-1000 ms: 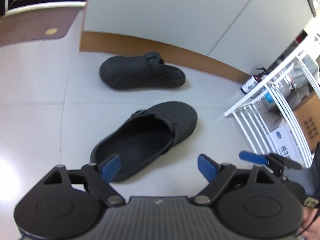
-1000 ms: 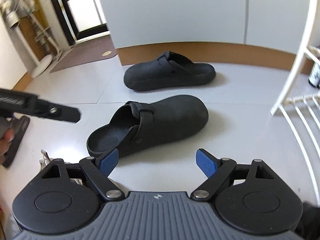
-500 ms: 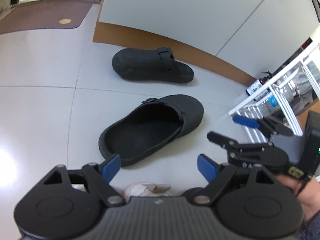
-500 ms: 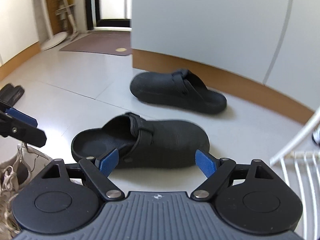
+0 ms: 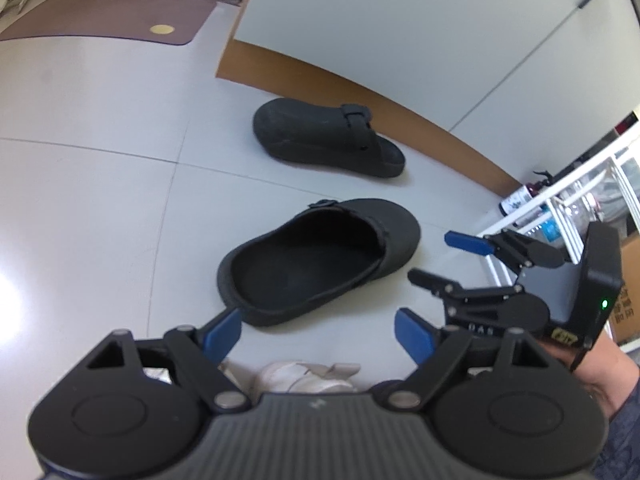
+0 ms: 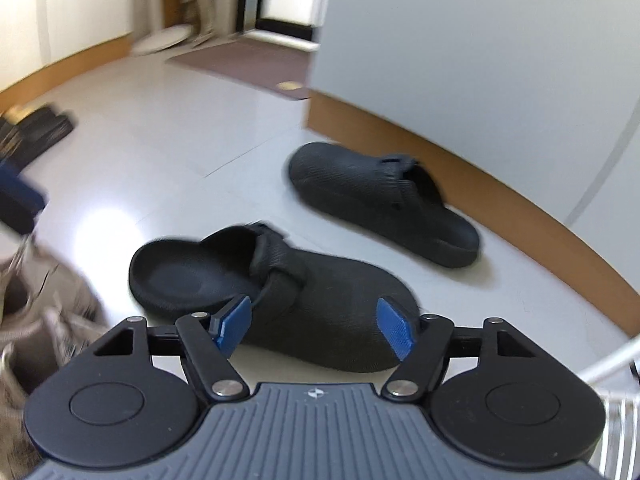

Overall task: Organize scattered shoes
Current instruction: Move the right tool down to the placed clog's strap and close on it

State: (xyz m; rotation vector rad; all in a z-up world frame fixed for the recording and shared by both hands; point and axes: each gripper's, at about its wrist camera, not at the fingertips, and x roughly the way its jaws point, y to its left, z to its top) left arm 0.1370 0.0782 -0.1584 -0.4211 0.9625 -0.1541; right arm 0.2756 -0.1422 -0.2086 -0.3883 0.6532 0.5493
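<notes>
— So what's changed? 
— Right gripper (image 6: 314, 328) has rolled; its jaws are closing around the near clog (image 6: 280, 292) at frame centre, not touching. Left gripper (image 5: 318, 332) stays spread, empty.
— Any writing?
— Unreadable.

Both cameras sit just behind their own jaws and look down at the floor (image 5: 100, 200). Each sees the near black shoe (image 5: 320, 260) close ahead of its jaws and the far black shoe (image 6: 380, 200) beyond. The left camera also sees the right gripper (image 5: 432, 260).
</notes>
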